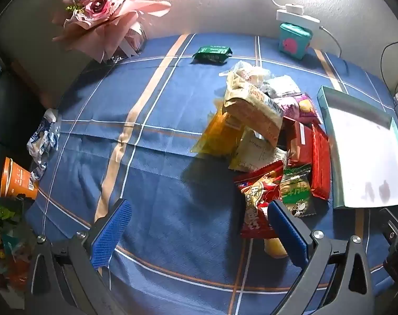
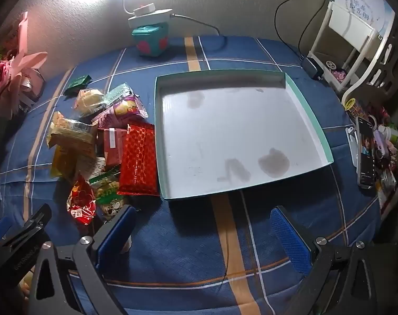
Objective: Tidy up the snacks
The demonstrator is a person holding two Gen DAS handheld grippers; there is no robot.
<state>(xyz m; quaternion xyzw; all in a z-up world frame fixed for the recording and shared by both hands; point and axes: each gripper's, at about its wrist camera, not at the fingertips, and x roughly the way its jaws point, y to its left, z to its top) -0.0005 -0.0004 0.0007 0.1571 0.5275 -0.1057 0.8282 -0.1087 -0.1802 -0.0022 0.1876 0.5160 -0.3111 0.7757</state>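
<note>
A heap of snack packets (image 1: 267, 136) (image 2: 101, 136) lies on the blue checked cloth, just left of a shallow teal box (image 1: 330, 141) (image 2: 162, 141) with a white, stained, empty floor. The heap holds a beige bag (image 1: 251, 105), an orange bag (image 1: 220, 136), red packets (image 2: 138, 160) and green-trimmed ones. A lone green packet (image 1: 212, 53) (image 2: 77, 84) lies farther back. My left gripper (image 1: 199, 218) hangs open over bare cloth, its right finger beside a red bag (image 1: 256, 199). My right gripper (image 2: 203, 225) is open over the cloth in front of the box.
A pink paper bouquet (image 1: 104, 18) stands back left, a teal tin (image 1: 294, 40) with a white lamp base at the back. An orange cup (image 1: 16, 179) and crumpled wrapper (image 1: 42, 136) sit at the left edge. A phone (image 2: 365, 152) and clutter line the right edge.
</note>
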